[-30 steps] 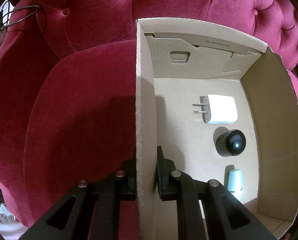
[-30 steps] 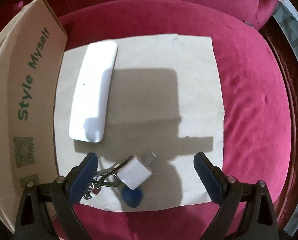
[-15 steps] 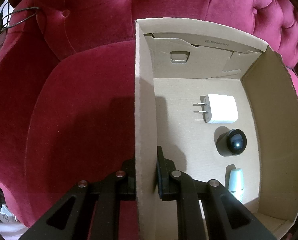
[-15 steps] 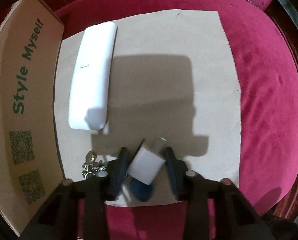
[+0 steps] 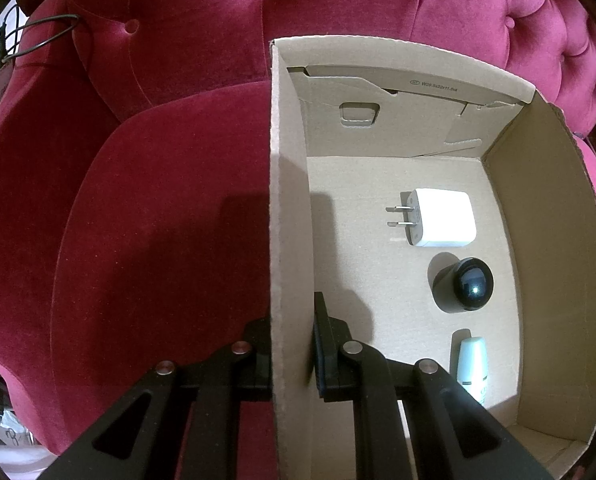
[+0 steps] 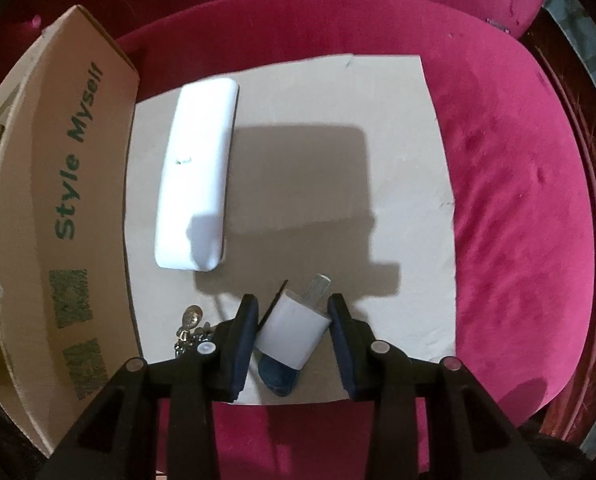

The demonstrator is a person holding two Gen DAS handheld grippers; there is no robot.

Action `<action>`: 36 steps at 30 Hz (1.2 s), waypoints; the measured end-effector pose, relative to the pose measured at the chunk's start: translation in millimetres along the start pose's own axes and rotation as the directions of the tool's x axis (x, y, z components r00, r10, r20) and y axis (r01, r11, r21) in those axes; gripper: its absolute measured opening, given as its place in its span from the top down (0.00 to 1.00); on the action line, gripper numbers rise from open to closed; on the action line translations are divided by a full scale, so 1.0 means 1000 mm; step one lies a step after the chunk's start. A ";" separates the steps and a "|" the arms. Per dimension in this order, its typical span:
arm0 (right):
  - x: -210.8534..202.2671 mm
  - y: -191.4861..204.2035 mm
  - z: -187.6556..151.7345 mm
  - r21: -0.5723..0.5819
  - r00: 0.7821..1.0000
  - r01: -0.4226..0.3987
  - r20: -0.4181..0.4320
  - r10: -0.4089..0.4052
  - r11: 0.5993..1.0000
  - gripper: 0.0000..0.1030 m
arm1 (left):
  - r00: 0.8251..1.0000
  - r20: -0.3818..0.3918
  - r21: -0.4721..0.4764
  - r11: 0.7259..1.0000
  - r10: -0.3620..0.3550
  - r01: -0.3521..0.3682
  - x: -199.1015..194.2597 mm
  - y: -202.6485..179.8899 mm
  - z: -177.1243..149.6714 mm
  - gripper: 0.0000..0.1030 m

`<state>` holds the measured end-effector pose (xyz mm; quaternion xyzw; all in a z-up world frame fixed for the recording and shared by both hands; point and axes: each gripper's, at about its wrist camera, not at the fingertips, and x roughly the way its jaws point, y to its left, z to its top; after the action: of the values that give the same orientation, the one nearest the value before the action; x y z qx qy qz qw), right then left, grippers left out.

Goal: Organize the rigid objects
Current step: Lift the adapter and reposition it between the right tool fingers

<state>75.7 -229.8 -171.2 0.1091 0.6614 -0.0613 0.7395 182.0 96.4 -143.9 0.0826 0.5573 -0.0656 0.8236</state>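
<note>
My left gripper (image 5: 291, 336) is shut on the left wall of the open cardboard box (image 5: 289, 200), one finger on each side. Inside the box lie a white plug charger (image 5: 442, 218), a black round object (image 5: 464, 285) and a pale green bottle (image 5: 472, 364). My right gripper (image 6: 291, 320) is shut on a small white adapter (image 6: 295, 332) and holds it over the cardboard sheet (image 6: 398, 160). A long white case (image 6: 197, 188), a key bunch (image 6: 191, 328) and a blue piece (image 6: 279, 378) lie on the sheet.
Everything rests on a red velvet tufted sofa (image 5: 137, 220). The box's outer wall, printed "Style Myself" (image 6: 61, 208), stands left of the sheet. A black cable (image 5: 29, 36) hangs over the sofa's far left.
My right gripper closed from wide open onto the white adapter and has lifted it slightly off the sheet. The left gripper stays clamped on the box wall.
</note>
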 end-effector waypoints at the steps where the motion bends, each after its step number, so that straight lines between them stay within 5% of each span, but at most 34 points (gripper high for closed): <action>1: -0.003 0.001 0.000 -0.004 1.000 0.000 0.002 0.000 1.000 0.63 | 1.000 0.000 0.000 1.000 0.000 0.000 0.000 0.000 0.000 0.86; 15: -0.025 0.003 -0.012 -0.021 0.999 0.006 0.042 -0.005 1.000 0.63 | 1.000 0.000 -0.002 1.000 -0.001 0.001 0.000 0.000 0.000 0.86; 27: 0.018 0.001 -0.020 -0.036 0.996 0.087 -0.009 -0.088 0.996 0.63 | 1.000 0.000 0.000 1.000 0.005 -0.005 -0.001 -0.002 0.000 0.86; 36: 0.031 -0.003 -0.021 -0.030 0.997 0.074 -0.035 -0.075 0.997 0.62 | 1.000 0.001 0.002 1.000 0.007 -0.007 0.000 -0.003 0.000 0.86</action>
<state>58.2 -225.5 -204.5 0.0749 0.6790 -0.0773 0.7263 181.2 93.5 -143.8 0.0855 0.5565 -0.0636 0.8240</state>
